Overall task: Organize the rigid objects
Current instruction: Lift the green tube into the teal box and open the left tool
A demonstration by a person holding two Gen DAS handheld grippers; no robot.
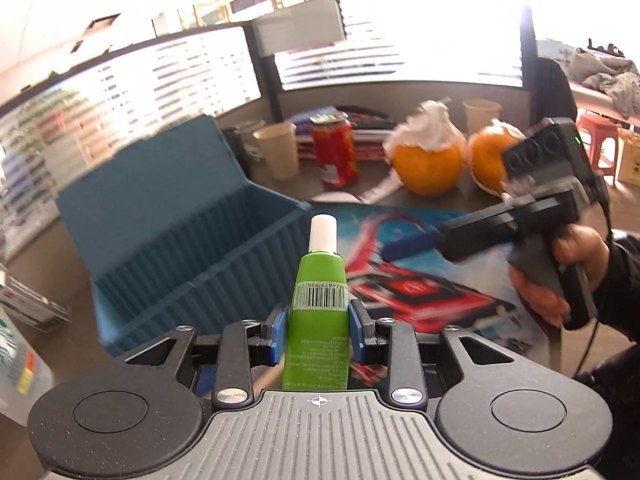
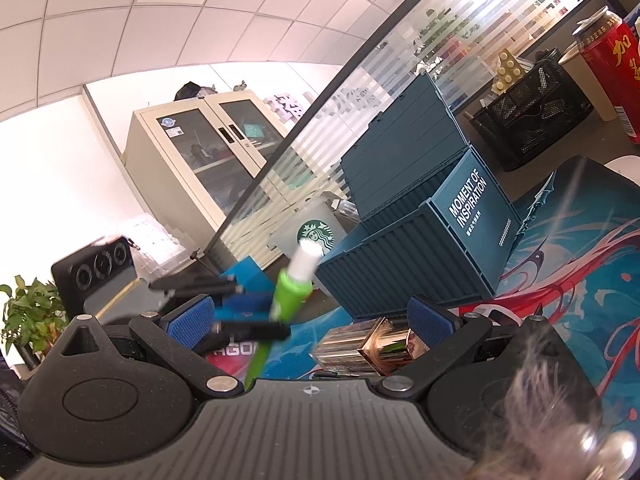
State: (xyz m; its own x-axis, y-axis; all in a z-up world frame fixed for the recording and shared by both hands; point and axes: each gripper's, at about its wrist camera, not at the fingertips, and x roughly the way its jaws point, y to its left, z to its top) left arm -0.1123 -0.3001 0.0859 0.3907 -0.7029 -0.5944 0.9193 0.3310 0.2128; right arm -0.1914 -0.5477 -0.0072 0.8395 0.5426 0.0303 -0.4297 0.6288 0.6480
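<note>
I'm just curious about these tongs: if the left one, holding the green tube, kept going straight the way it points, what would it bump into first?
Most likely the open blue storage box. The left tongs grip the green tube, whose white cap points at the box's near right corner. Depth is unclear, so it might instead skim past onto the printed mat.

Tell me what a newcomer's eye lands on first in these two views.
First, the green tube with a white cap, standing upright, pinched in the left claw. Behind it to the left sits the open blue box, and further back on the desk stand a red can and two oranges.
</note>
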